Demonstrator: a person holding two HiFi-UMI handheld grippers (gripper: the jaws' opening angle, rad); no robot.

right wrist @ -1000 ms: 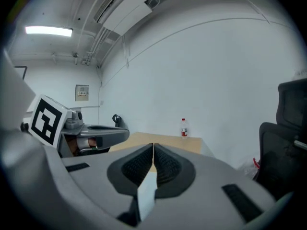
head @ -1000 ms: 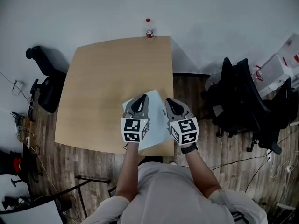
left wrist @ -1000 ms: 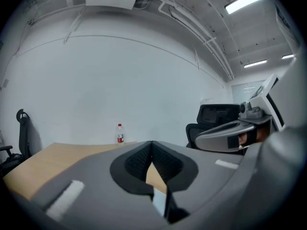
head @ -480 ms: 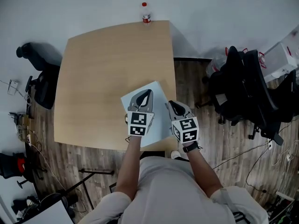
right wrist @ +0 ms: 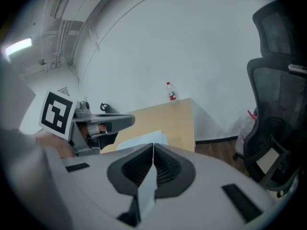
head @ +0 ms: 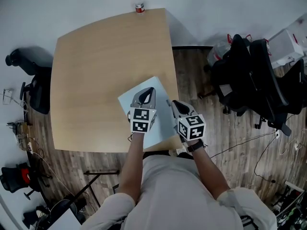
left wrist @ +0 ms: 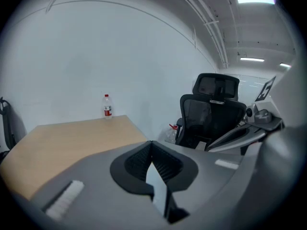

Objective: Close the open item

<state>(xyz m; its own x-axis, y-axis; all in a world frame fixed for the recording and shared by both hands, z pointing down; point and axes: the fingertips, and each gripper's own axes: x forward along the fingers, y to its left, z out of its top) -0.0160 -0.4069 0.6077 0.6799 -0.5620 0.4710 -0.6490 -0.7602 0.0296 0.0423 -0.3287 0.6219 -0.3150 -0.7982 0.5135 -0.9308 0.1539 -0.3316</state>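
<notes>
The item (head: 125, 103), pale and flat, lies at the near right corner of the worktop (head: 96, 56). Its long axis runs away from us, the far end leaning a little left; we cannot tell which edge is the spine. We judge the closing not yet begun. The left gripper (head: 149, 90) hovers over its middle and the right gripper (head: 173, 103) is by its right edge, both with fingers pressed together on nothing. Next we would need to catch a loose leaf.
</notes>
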